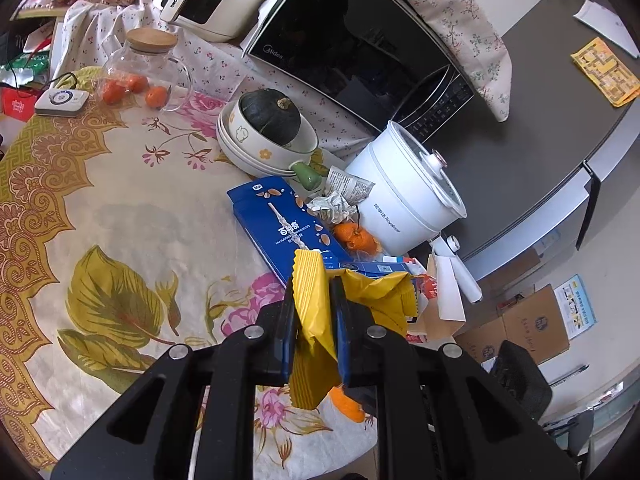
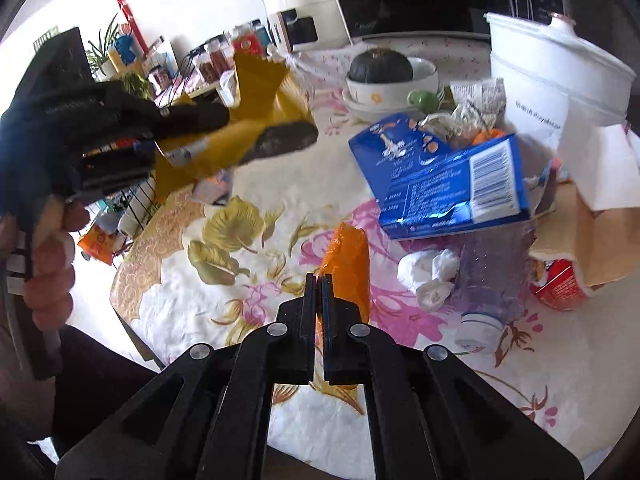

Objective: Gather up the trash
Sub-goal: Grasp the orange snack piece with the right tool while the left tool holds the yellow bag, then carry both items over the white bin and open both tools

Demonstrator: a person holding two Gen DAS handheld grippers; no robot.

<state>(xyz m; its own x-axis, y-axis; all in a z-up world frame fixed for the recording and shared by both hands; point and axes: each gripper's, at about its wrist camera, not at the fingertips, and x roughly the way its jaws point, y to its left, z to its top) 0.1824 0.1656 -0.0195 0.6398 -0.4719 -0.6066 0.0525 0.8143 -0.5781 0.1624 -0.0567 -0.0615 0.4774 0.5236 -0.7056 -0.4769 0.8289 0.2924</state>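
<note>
While the left tool fills the bottom centre of its own view, it is clamped on a yellow wrapper, whose crimped edge stands up between the two fingers and whose torn body hangs to the right; my guess is that it is held clear of the tabletop as a collected piece. From the right wrist view the same wrapper shows at the upper left, pinched in that tool, with the person's hand below it at the left edge.

At the bottom centre of the right view, the right tool has its fingers drawn almost together with only a slit between them; nothing can be seen in the slit, though I cannot rule out a thin edge. Just behind and right of its tips lies an orange peel on the flowered cloth, touching or nearly so; I judge it the next piece to take.

Further right, near the peel, sit crumpled white tissues and a clear plastic bottle lying on its side, with a red cup beyond them. Higher in the frame a blue box tilts over the pile, and crumpled paper rests behind it against a white pot. At top centre, a dark green squash sits in stacked bowls.
</note>
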